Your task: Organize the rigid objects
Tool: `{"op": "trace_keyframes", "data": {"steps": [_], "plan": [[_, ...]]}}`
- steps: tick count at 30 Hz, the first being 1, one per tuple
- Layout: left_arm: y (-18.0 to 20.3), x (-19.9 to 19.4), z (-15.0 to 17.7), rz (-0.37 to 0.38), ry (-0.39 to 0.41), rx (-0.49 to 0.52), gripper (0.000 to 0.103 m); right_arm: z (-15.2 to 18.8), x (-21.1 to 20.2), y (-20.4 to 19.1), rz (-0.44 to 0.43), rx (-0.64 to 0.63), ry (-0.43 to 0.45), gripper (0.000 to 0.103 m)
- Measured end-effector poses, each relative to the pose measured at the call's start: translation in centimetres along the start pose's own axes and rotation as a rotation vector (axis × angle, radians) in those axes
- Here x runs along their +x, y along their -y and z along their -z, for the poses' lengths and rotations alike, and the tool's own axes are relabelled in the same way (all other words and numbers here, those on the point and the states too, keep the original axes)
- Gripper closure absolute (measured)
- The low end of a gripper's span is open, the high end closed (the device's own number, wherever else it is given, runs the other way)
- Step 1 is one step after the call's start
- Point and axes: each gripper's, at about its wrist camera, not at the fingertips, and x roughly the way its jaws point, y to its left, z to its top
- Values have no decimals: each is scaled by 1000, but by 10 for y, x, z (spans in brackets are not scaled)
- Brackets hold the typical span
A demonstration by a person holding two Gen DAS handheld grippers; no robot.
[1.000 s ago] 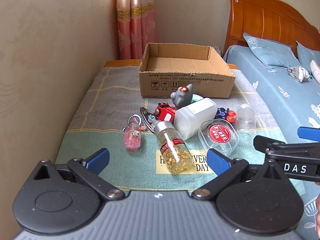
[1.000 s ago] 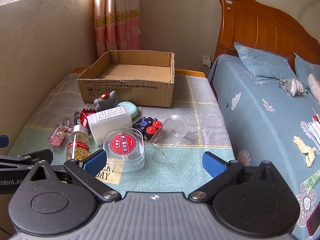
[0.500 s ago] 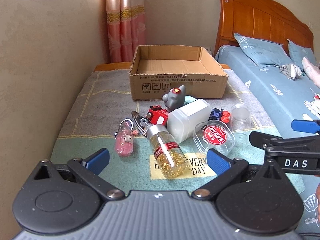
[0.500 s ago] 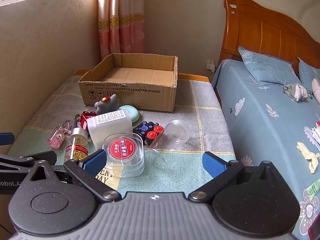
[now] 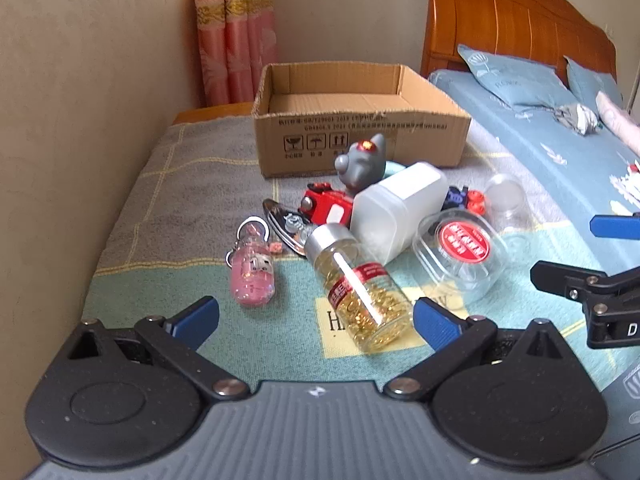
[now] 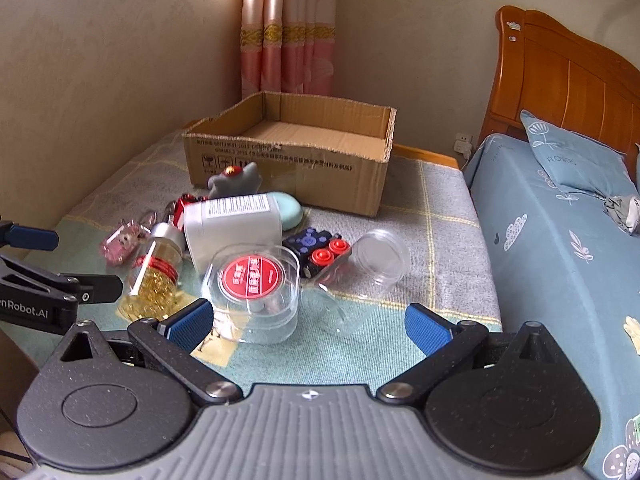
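Cardboard box (image 5: pixel 360 120): open-topped, at the far end of the bench (image 5: pixel 192 184).
Clutter: capsule bottle (image 5: pixel 360 288), white jar (image 5: pixel 396 212), red-lidded clear tub (image 6: pixel 252 288) lying near the box front.
Left gripper (image 5: pixel 316 320): fingers spread wide, holding nothing.
Right gripper (image 6: pixel 308 326): fingers wide apart, empty.

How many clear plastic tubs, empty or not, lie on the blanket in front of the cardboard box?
2. The red-labelled tub lies nearest the right gripper. The empty round tub lies on its side to its right, beside the black toy. Others may be hidden.
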Motion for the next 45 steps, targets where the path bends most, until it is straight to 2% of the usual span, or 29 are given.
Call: {"op": "trace_keyframes", "data": {"steps": [6, 16, 27, 32, 38, 41, 45], "plan": [[-14, 10, 2, 7, 5, -13, 1, 5, 15, 3, -10, -7, -26, 0], [-61, 29, 14, -78, -45, -126, 1, 8, 38, 15, 0, -19, -76, 0], [-77, 63, 3, -129, -64, -163, 1, 6, 46, 22, -14, -20, -94, 0], [-86, 68, 3, -209, -86, -148, 0, 6, 46, 30, -27, -47, -94, 0], [-97, 77, -10, -276, -76, -176, 1, 1, 49, 47, -25, -41, -91, 0], [-96, 75, -15, -258, -85, -212, 1, -1, 49, 53, -19, -35, -85, 0], [-89, 65, -22, -133, -42, -288, 1, -4, 51, 61, -17, -23, -66, 0]]}}
